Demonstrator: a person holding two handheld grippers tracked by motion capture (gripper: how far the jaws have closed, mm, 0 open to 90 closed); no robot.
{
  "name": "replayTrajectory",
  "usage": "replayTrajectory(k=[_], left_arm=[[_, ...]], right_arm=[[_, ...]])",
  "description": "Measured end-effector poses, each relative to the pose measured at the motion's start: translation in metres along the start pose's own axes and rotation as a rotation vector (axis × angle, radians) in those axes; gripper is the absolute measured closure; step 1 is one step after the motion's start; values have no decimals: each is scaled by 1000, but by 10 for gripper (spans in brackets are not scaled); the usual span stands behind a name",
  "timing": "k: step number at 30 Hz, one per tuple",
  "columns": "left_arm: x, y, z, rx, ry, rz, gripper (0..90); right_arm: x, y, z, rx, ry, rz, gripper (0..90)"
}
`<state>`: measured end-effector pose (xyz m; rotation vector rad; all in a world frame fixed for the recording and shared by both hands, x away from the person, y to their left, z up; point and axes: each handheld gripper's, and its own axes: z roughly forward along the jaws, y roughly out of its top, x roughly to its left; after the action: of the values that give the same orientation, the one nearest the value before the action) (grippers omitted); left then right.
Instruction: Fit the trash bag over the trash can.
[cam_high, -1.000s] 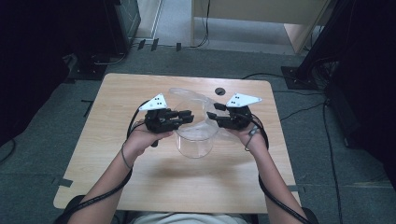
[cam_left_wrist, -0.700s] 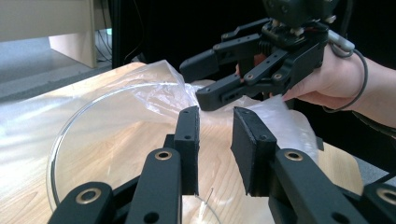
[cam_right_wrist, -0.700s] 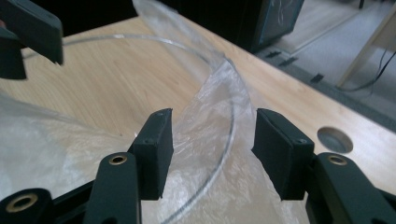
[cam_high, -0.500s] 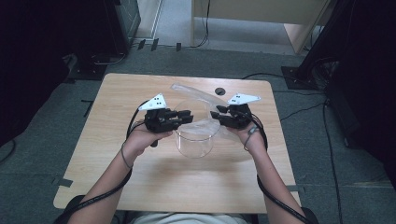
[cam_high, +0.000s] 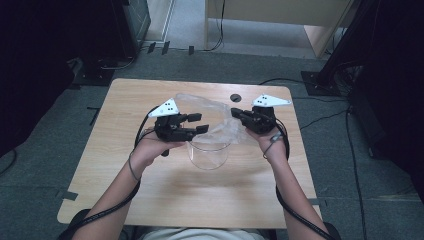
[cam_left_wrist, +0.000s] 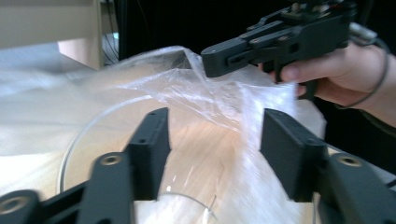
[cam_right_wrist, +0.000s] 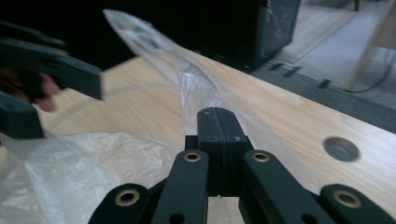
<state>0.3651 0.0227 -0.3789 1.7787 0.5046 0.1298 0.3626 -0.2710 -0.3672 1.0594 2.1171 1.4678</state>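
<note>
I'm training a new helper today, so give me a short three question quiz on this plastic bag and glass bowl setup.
1. True or false: the right gripper is shut on the plastic bag.
2. What clear container stands beneath the bag?
3. The left gripper jaws are: A open, B clamped on the bowl rim.

Key: 1 true. 2 the glass bowl. 3 A; they have just been opening, with loose bag film between them.

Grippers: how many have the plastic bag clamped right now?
1. The right gripper is shut on the plastic bag, above the glass bowl. The left gripper has just been opening; bag between its jaws, unpinched.
</note>
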Motion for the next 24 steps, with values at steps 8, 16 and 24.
replayTrajectory(k=[8, 16, 24], left_arm=[[-3, 1, 1, -6, 21, 43, 290], [-4, 2, 1, -26, 19, 51, 273], [-8, 0, 2, 9, -27, 65, 572]], right_arm=[[23, 14, -2, -51, 147, 30, 900], [43, 17, 5, -52, 267, 51, 900], [50, 16, 10, -70, 319, 95, 900]])
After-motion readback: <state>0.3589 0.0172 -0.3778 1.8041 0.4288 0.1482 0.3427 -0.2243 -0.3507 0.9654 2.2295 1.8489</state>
